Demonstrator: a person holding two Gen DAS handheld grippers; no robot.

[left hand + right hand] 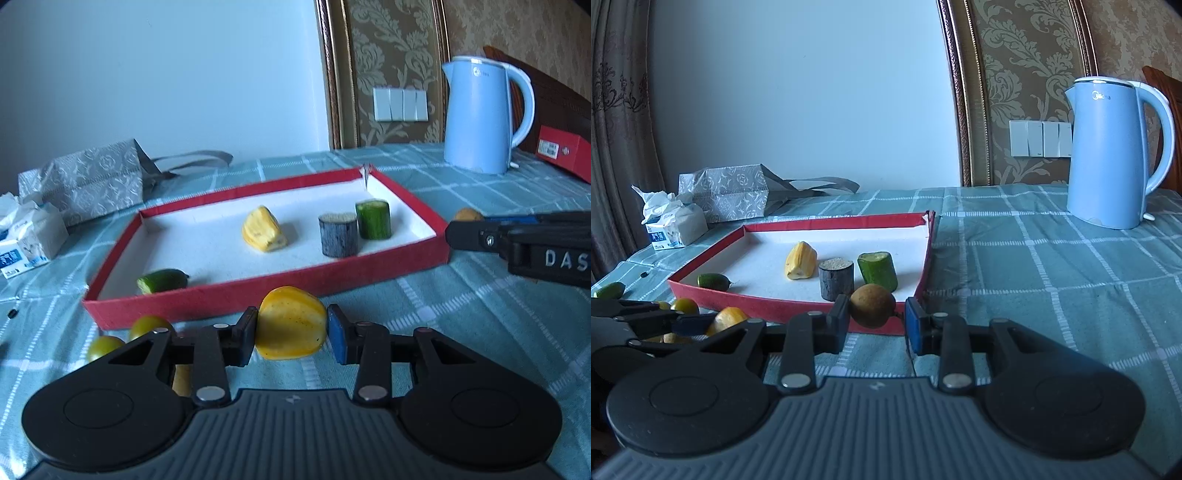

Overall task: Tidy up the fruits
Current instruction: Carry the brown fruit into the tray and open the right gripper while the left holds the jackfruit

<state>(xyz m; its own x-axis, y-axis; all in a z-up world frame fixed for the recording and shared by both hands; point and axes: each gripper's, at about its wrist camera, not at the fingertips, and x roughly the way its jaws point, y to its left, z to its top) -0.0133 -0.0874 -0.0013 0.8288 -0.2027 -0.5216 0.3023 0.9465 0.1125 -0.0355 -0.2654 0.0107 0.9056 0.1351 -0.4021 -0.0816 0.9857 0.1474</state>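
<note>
A red-walled tray (258,288) with a white floor holds a yellow jackfruit piece (263,229), a dark cut cylinder (338,235), a green cucumber piece (373,219) and a small green fruit (162,280). My left gripper (291,330) is shut on a yellow fruit piece (291,325) just before the tray's front wall. My right gripper (873,319) holds a brown round fruit (872,305) between its jaws at the tray's near right corner (908,299); a slight gap shows at the right pad.
Small green-yellow fruits (147,326) lie on the checked cloth left of the left gripper. A blue kettle (480,114) stands back right, a red box (565,149) beside it. A grey bag (88,181) and tissue pack (26,240) sit back left.
</note>
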